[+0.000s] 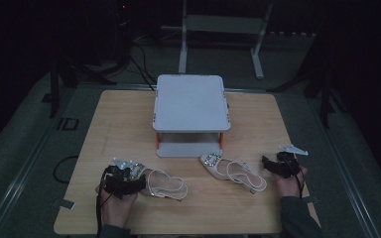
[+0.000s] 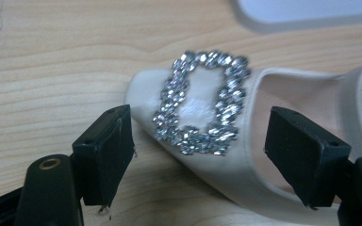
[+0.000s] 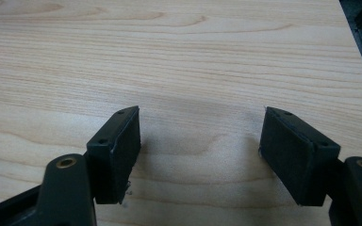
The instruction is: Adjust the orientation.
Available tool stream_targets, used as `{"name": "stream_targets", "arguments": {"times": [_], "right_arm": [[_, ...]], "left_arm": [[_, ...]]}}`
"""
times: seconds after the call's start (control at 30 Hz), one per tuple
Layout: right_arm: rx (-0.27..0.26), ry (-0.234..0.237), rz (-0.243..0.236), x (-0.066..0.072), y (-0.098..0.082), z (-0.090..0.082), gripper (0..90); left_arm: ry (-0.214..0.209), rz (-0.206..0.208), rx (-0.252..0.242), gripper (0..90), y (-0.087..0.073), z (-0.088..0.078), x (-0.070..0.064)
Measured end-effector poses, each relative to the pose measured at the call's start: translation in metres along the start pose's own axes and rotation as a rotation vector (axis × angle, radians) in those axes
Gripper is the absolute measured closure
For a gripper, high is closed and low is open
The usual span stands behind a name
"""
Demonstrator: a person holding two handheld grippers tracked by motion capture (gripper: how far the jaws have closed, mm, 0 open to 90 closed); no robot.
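- High view: two pale shoes lie on the counter [image 1: 129,213] in front of a grey rack [image 1: 191,106] — neither is on it yet, so most of the job looks left. Left tool [image 1: 129,174] sits over the left shoe [image 1: 166,184]; right shoe [image 1: 233,170] lies apart.
- Left gripper view: jaws spread wide, the toe with its sparkly buckle [image 2: 200,101] between them, not pinched.
- Right gripper view: right tool [image 3: 200,155] released, bare wood between its jaws.

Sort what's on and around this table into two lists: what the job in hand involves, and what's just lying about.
In the job:
- left shoe, toe with its jewelled buckle between the open left gripper
- right shoe
- grey two-tier rack

Lying about:
- cables on the floor
- white stand behind the table
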State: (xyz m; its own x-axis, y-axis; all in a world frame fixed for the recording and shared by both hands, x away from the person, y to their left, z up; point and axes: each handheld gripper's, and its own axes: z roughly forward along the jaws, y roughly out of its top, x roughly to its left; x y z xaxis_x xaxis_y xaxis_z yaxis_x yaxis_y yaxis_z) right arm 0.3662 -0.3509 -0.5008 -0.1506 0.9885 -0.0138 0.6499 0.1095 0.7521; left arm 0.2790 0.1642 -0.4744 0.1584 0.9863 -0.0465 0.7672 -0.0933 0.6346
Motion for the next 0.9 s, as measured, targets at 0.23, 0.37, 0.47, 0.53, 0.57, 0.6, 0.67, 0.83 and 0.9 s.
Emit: {"name": "stream_targets", "arguments": {"times": [0.23,0.37,0.47,0.53,0.57,0.6,0.67,0.83,0.9], "right_arm": [[0.0,0.0,0.0,0.0,0.0,0.0,29.4],[0.0,0.0,0.001,0.0,0.0,0.0,29.4],[0.0,0.0,0.001,0.0,0.0,0.0,29.4],[0.0,-0.001,0.002,0.0,0.0,0.0,29.4],[0.0,-0.001,0.002,0.0,0.0,0.0,29.4],[0.0,-0.001,0.002,0.0,0.0,0.0,29.4],[0.0,-0.002,0.002,0.0,0.0,0.0,29.4],[0.0,-0.002,0.003,0.0,0.0,0.0,29.4],[0.0,-0.002,0.003,0.0,0.0,0.0,29.4]], "left_arm": [[-0.064,-0.061,-0.01,41.9,0.008,0.016,0.013],[-0.09,-0.089,-0.018,46.8,0.015,0.023,0.02],[-0.121,-0.123,-0.048,51.1,0.022,0.03,0.03],[-0.15,-0.142,-0.055,50.7,0.024,0.034,0.036],[-0.146,-0.143,-0.053,50.6,0.024,0.034,0.038],[-0.137,-0.127,-0.05,50.7,0.026,0.034,0.037],[-0.102,-0.09,-0.037,51.7,0.032,0.034,0.035],[-0.086,-0.075,-0.033,53.2,0.048,0.044,0.039],[-0.07,-0.055,-0.025,53.8,0.054,0.047,0.041]]}}
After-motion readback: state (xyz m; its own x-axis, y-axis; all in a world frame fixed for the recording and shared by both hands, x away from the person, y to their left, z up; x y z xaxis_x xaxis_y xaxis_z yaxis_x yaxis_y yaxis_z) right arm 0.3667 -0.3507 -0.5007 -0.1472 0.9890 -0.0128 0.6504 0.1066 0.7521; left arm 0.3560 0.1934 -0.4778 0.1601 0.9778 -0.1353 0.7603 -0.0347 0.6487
